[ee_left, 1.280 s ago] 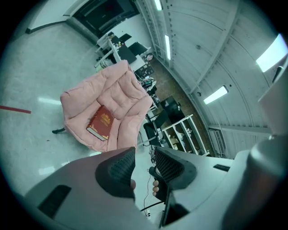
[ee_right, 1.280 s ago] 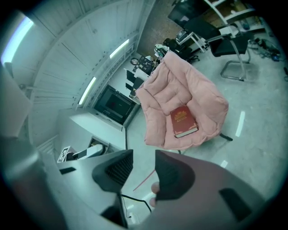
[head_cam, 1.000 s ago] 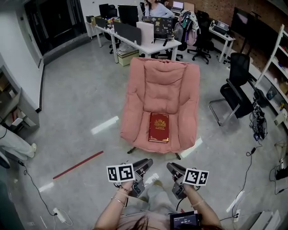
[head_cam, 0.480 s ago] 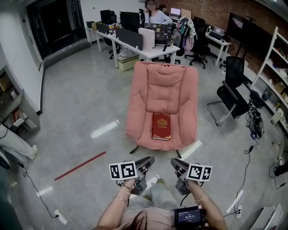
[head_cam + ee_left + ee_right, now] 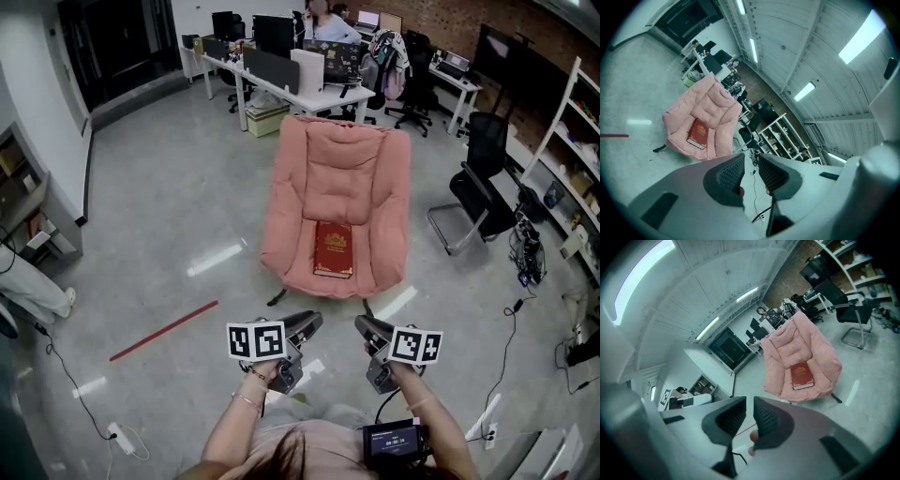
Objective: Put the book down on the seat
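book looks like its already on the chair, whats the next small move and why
Probably just keep both tools back and stop there; the job looks done. The book already lies flat on the front of the pink seat, untouched. The left tool and right tool are held well short of it, and their jaws have just been closing to a narrow gap with nothing between them.

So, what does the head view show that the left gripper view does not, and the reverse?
Only the head view: both tools from above, the left hand-held gripper and the right hand-held gripper, with their marker cubes and the person's forearms.
Only the left gripper view: the ceiling lights, and the left jaws close up, a narrow gap apart with nothing between them. The jaws of both hand-held grippers have just been closing.
Both: the red book lying flat on the seat of the pink armchair.
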Available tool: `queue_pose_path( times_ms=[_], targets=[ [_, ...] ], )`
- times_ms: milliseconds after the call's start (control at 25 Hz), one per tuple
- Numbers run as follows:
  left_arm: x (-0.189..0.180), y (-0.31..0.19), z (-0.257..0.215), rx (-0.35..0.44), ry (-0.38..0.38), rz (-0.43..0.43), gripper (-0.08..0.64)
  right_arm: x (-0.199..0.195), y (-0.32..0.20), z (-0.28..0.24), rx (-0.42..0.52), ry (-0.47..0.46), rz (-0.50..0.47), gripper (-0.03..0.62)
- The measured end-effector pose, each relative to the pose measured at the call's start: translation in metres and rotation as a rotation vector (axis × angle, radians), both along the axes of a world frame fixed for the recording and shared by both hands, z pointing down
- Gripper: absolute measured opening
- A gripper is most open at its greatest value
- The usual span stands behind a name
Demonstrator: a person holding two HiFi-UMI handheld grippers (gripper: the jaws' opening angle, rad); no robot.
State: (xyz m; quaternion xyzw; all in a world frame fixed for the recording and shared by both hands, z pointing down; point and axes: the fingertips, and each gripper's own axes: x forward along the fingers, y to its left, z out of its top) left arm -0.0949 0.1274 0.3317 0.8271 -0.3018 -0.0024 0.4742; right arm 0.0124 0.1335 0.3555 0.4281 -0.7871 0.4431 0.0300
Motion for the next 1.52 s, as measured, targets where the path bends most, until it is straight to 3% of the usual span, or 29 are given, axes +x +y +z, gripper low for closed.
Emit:
queue_pose_path(
  times_ms=[440,1080,1520],
  targets=[
    [0.042,0.037,-0.006,0.05,-0.066,0.003,0.038,0.038,0.038,-0.014,0.069,0.12,-0.061,0.021],
    [0.078,0.105,-0.011,0.062,-0.028,-0.069,0.0,0.068,0.094,-0.018,0.108,0.051,-0.116,0.017],
    [0.111,0.147,-0.009,0.063,-0.038,-0.051,-0.001,0.094,0.136,-0.015,0.125,0.105,-0.129,0.015]
  ],
)
